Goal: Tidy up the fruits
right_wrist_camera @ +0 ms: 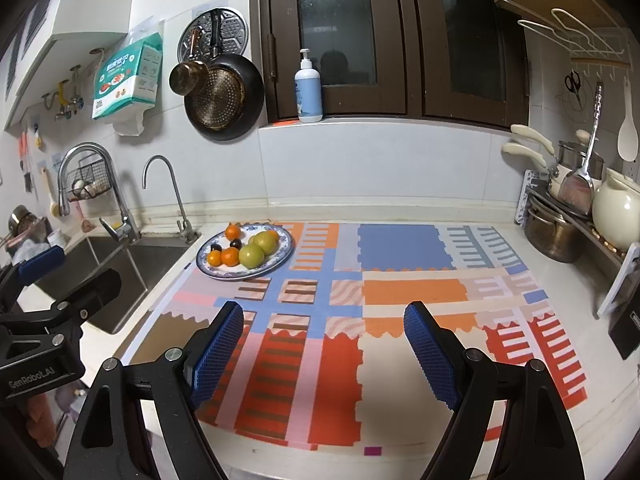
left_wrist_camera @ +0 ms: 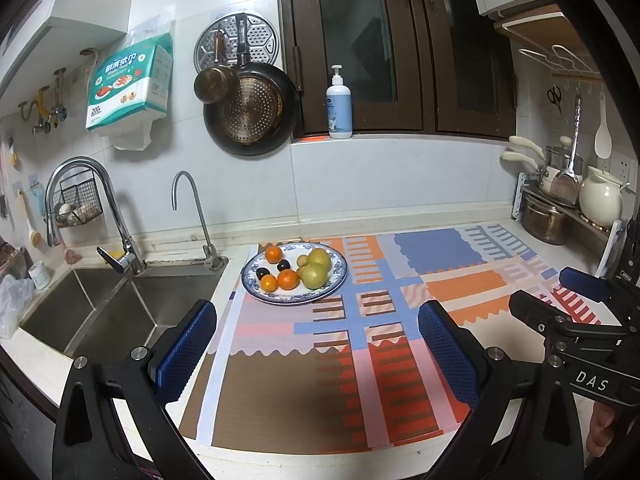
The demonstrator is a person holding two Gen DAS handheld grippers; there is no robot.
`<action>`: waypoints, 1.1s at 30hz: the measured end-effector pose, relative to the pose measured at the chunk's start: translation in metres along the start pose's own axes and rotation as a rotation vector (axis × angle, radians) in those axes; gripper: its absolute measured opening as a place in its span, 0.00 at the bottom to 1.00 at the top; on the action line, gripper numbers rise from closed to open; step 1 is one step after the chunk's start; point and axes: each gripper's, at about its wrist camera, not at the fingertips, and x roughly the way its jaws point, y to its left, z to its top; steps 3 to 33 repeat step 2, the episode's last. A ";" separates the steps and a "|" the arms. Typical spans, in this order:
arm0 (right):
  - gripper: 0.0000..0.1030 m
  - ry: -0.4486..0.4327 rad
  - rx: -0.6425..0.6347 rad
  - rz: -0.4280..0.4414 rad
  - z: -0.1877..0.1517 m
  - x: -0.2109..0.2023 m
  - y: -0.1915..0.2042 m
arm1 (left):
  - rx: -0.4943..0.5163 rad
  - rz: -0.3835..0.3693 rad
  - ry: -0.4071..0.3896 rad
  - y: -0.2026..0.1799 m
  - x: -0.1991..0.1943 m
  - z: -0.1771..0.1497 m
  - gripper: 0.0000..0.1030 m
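- tabletop has a colorful patterned mat over most of it
- blue-rimmed plate at the mat's far left corner, by the sink
- left gripper and right gripper both wide open, empty, above the mat
- fruits all piled on the plate

One plate, upper left of the mat: three oranges, two green fruits, two dark plums, one small yellow fruit. Two faucets. One pump bottle.
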 end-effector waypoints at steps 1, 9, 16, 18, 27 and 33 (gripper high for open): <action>0.81 0.001 0.000 -0.001 0.000 0.000 0.000 | -0.001 0.001 0.002 0.000 0.001 0.000 1.00; 0.81 0.001 0.001 -0.002 0.000 0.000 -0.001 | -0.002 0.002 0.005 -0.001 0.002 0.001 1.00; 0.81 0.001 0.001 -0.002 0.000 0.000 -0.001 | -0.002 0.002 0.005 -0.001 0.002 0.001 1.00; 0.81 0.001 0.001 -0.002 0.000 0.000 -0.001 | -0.002 0.002 0.005 -0.001 0.002 0.001 1.00; 0.81 0.001 0.001 -0.002 0.000 0.000 -0.001 | -0.002 0.002 0.005 -0.001 0.002 0.001 1.00; 0.81 0.001 0.001 -0.002 0.000 0.000 -0.001 | -0.002 0.002 0.005 -0.001 0.002 0.001 1.00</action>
